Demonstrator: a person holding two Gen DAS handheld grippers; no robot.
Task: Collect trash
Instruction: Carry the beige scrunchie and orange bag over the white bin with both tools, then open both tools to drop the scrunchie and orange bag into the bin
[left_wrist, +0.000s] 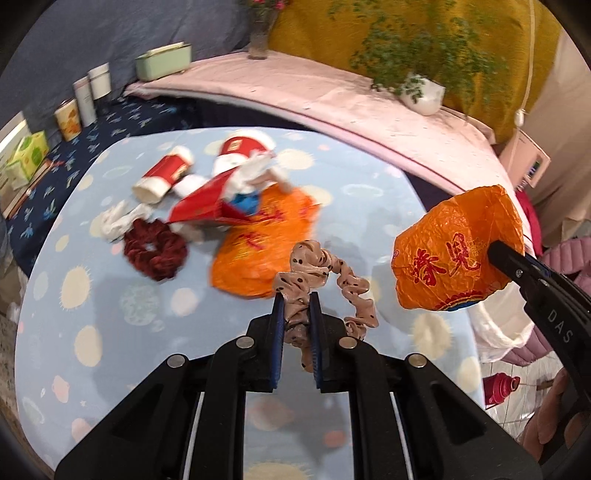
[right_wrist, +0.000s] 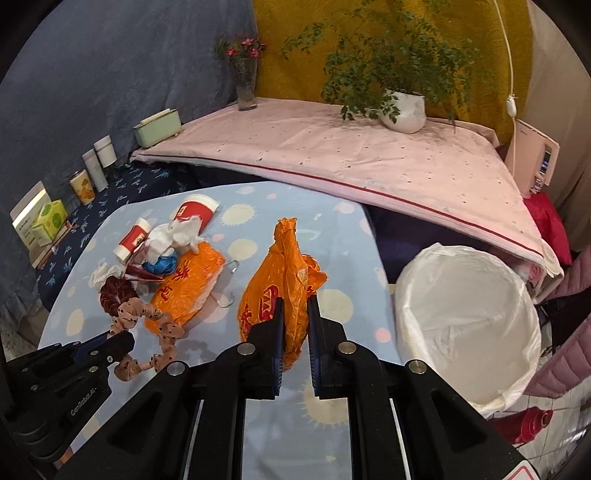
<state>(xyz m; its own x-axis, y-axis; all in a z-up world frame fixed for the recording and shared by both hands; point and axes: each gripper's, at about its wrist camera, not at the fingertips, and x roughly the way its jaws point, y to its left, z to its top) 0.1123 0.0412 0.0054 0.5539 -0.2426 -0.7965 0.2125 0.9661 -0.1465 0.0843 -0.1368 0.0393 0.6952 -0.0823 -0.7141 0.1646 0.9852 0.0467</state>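
My left gripper (left_wrist: 297, 299) is shut on a beige dotted scrunchie (left_wrist: 325, 280) and holds it above the table; it also shows in the right wrist view (right_wrist: 144, 317). My right gripper (right_wrist: 295, 302) is shut on an orange plastic bag (right_wrist: 280, 280), lifted off the table; the bag also shows in the left wrist view (left_wrist: 458, 247). A second orange bag (left_wrist: 258, 251) lies on the table beside red paper cups (left_wrist: 166, 177), crumpled tissue (left_wrist: 118, 221) and a dark red scrunchie (left_wrist: 153, 251). A bin with a white liner (right_wrist: 469, 325) stands right of the table.
The table has a light blue cloth (right_wrist: 332, 229). Behind it is a pink-covered surface (right_wrist: 351, 158) with a potted plant (right_wrist: 402, 107) and a vase (right_wrist: 245, 85). Cups and boxes line the left shelf (right_wrist: 85, 184). A red bottle (right_wrist: 524, 424) lies on the floor.
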